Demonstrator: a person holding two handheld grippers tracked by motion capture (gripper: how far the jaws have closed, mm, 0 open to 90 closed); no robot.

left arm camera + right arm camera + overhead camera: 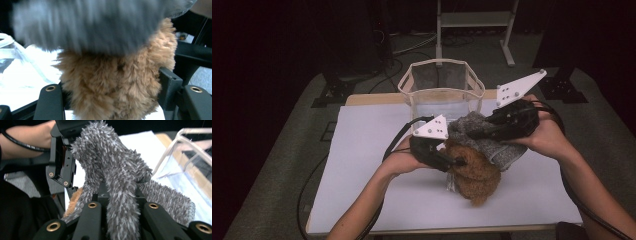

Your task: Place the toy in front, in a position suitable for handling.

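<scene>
A brown fluffy cloth [477, 175] lies bunched on the white table top [377, 150], just right of centre. My left gripper [457, 161] comes in from its left, and in the left gripper view its jaws [110, 95] press into the brown fluff [112, 80] from both sides. A grey fluffy cloth [492, 147] drapes over the top of the brown one. My right gripper [472, 134] reaches in from the right, shut on a fold of the grey cloth [112, 165], which rises between its jaws [122, 212]. The grey cloth [95, 25] hangs blurred above the brown one.
A see-through mesh basket [439, 75] with a pale rim stands at the table's far edge, just behind both grippers, and its rim [180, 142] appears again in the right gripper view. Dark floor, cables and a metal stand [474, 20] lie beyond the table.
</scene>
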